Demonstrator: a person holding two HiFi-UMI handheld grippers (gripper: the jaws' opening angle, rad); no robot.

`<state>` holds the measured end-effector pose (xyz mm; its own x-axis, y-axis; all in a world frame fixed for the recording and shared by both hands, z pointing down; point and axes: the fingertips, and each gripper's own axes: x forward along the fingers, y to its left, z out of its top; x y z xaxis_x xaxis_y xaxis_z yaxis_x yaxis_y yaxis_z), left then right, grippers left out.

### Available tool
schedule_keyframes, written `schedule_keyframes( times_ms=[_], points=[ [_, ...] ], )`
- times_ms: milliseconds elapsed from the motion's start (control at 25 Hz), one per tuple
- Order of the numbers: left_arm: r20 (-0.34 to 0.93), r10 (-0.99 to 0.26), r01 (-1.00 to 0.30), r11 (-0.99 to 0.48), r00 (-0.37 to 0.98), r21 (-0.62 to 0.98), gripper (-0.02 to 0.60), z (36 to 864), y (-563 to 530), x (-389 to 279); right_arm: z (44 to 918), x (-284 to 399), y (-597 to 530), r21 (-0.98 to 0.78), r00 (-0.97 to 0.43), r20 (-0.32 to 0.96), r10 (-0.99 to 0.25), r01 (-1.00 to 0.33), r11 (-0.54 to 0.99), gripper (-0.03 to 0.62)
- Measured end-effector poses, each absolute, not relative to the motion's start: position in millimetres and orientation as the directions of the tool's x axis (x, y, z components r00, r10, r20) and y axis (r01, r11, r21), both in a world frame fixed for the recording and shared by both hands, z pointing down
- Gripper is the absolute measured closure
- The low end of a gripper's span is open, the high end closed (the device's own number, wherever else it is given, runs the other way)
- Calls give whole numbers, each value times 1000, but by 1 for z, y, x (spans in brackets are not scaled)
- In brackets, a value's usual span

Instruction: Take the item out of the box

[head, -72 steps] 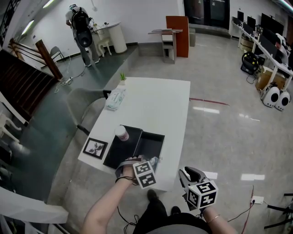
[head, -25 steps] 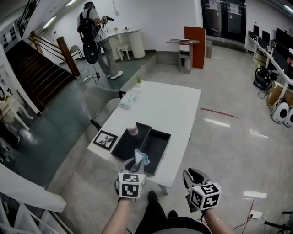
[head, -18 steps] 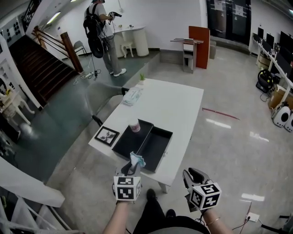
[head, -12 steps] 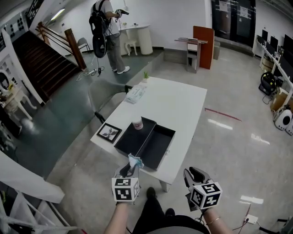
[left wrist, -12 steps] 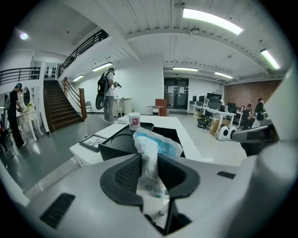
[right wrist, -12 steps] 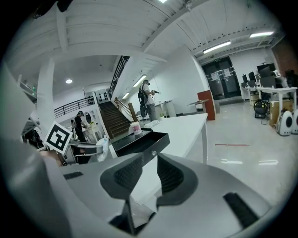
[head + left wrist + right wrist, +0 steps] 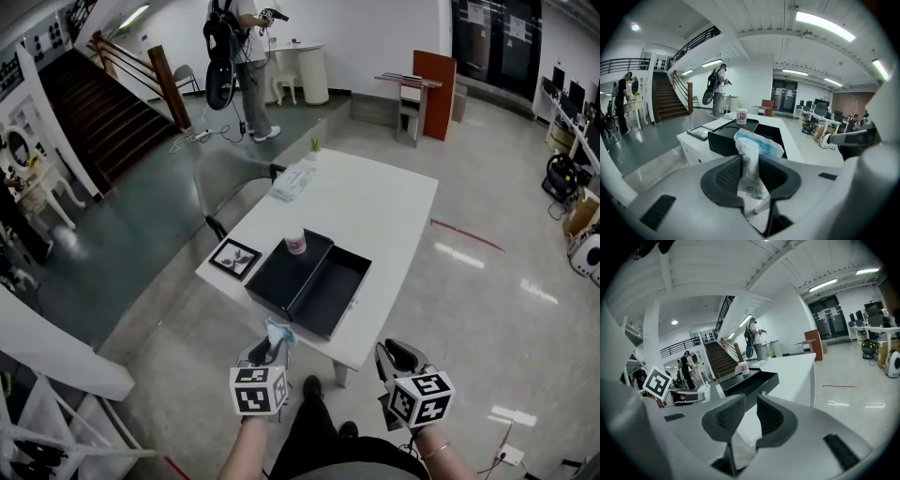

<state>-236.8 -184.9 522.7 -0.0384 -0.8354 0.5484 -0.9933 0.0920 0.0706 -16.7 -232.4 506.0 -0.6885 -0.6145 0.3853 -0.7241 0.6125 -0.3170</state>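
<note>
View from a head camera, looking steeply down at a white table [image 7: 384,216] in a large hall. A black box [image 7: 328,286] lies open near the table's front edge, and all places here are given from that box.

Just left of the box, a small picture frame [image 7: 234,259] lies flat on the table. On the box's left half, which looks like its folded-back lid, stands a small white cup [image 7: 295,244]. The right half, the deeper tray, looks empty.

In front of the box, past the table edge and over the floor, is the left gripper [image 7: 267,349]. Its jaws are pressed together on a thin blue-and-white plastic packet [image 7: 277,331]. In the left gripper view the packet [image 7: 752,154] stands upright between the dark pads, its crumpled top sticking out above them.

Further right, also in front of the box and well apart from it, is the right gripper [image 7: 394,354]. Its jaws are part open and closing, with nothing between them.

Judging by this, the item is already out of the box and the step in hand is carrying it clear. The next move probably calls for bringing the packet over a bare part of the table beside the box, lowering it, and opening the left jaws to let it go.
</note>
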Motion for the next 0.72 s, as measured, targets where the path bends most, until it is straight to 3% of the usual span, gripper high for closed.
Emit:
schedule_keyframes(
  times_ms=[360, 720],
  points=[
    [547, -835, -988, 127, -61, 83, 474, 526, -167, -239, 503, -27, -225, -318, -713, 366, -598, -700, 639, 592],
    [543, -836, -985, 147, -74, 92, 474, 525, -156, -239, 500, -34, -220, -291, -728, 359, -584, -682, 671, 594]
  ],
)
